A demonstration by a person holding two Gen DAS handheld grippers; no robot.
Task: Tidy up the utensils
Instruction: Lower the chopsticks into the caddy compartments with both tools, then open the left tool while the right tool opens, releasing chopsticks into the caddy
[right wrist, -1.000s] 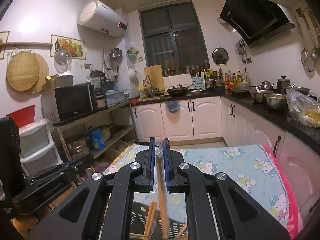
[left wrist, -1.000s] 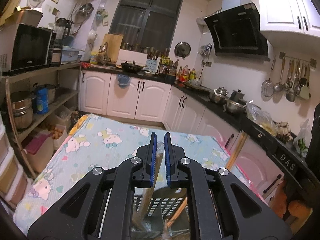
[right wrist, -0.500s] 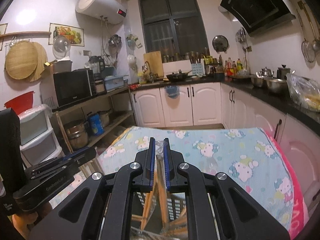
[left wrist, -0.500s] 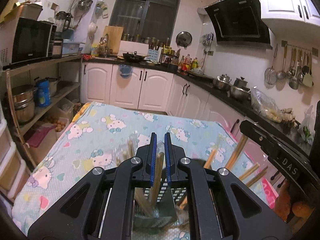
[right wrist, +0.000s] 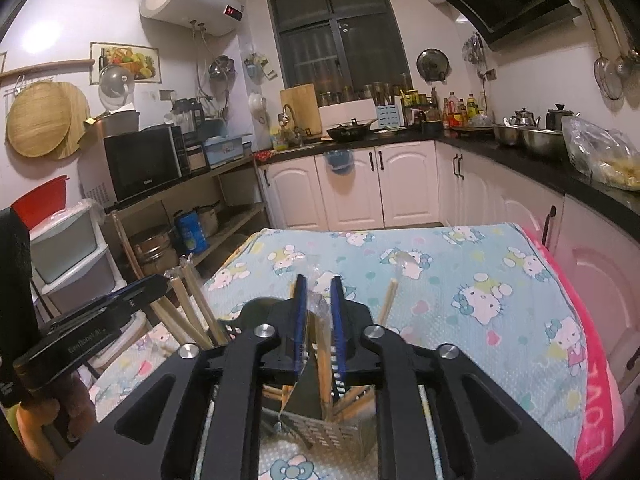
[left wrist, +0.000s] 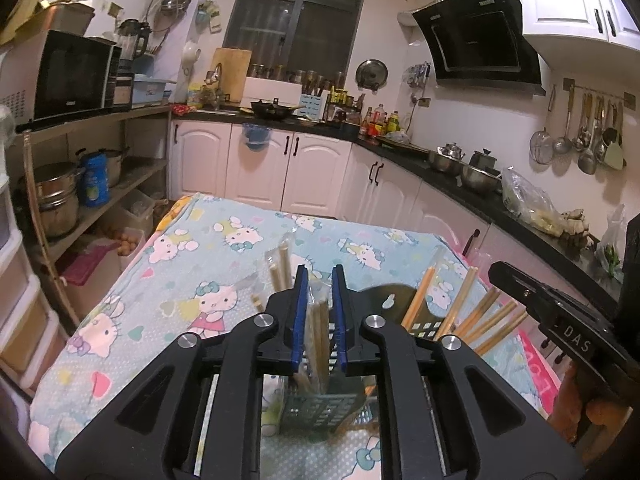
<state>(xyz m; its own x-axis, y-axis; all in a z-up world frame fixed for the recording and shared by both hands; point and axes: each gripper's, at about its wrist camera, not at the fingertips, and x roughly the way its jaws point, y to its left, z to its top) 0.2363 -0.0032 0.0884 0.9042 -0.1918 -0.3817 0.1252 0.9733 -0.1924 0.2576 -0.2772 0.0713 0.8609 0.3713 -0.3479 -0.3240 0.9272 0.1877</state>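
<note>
Left wrist: wrapped chopsticks stand between the opening jaws of the hand-held gripper, over the holder.

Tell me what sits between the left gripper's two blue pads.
In the left wrist view, a plastic-wrapped pair of wooden chopsticks stands between the pads of the left gripper, whose jaws are opening, above the slotted utensil holder.

Holder base hidden behind left gripper body; only mesh shows through the frame gaps. Wrapped chopsticks lower ends lost behind right gripper arms; pad contact not readable. Hand cut off at frame edge. Counter bottle labels too small to read.
</note>
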